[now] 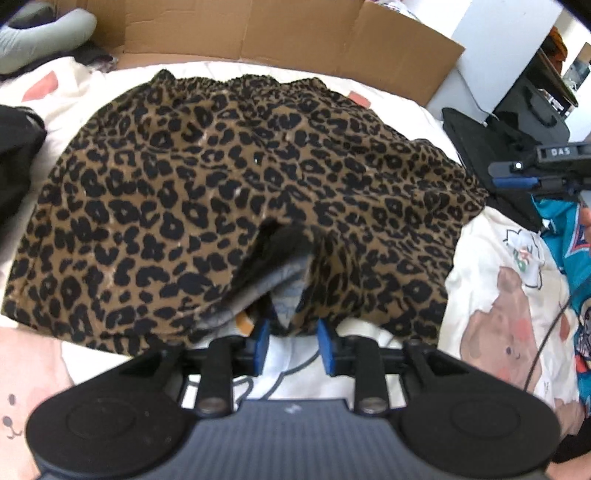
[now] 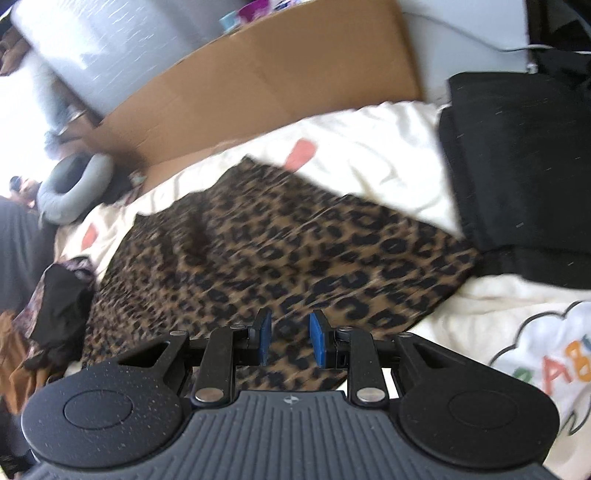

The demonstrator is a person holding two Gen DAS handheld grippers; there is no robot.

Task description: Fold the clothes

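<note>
Both tools, left (image 1: 291, 341) and right (image 2: 290, 341), hung apart and empty just above the skirt (image 1: 236, 199), probably freeing it to lie flat.

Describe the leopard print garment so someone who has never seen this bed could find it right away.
Start at the cream cartoon-print bedspread in front of the flattened cardboard box. The leopard print garment lies spread across its middle. It is the only brown, black-spotted fabric; its neighbours are plain black clothes.
</note>
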